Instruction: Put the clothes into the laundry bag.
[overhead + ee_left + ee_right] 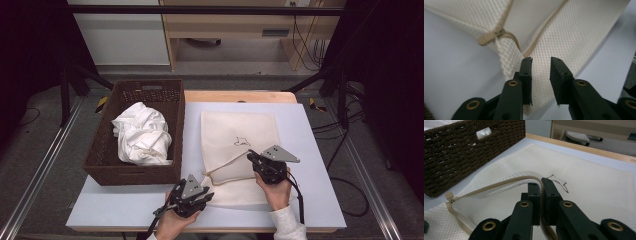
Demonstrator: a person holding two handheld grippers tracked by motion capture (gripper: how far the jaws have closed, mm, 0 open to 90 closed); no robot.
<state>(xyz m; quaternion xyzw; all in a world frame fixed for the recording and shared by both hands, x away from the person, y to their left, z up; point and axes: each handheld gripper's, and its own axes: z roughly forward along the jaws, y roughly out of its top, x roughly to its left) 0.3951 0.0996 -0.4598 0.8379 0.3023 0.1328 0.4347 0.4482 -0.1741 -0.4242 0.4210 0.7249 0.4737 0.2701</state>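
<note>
- Black jaws of the left gripper stand parted over the near corner of the cream mesh laundry bag; mesh lies between them but the pads do not press it, so this hand has let go.
- Right gripper is clenched on the bag's upper zipper edge, lifting it so the mouth gapes toward the zipper end.
- Bag lies flat on the pale table, just right of the brown wicker basket that holds the crumpled white cloth.
- Risk, as I judge it: with one edge pinched, the lower layer may slide and the mouth sag shut; a hard pull could drag the whole bag.
- Room is open to the right and along the near table edge; the basket wall hems in the left.
</note>
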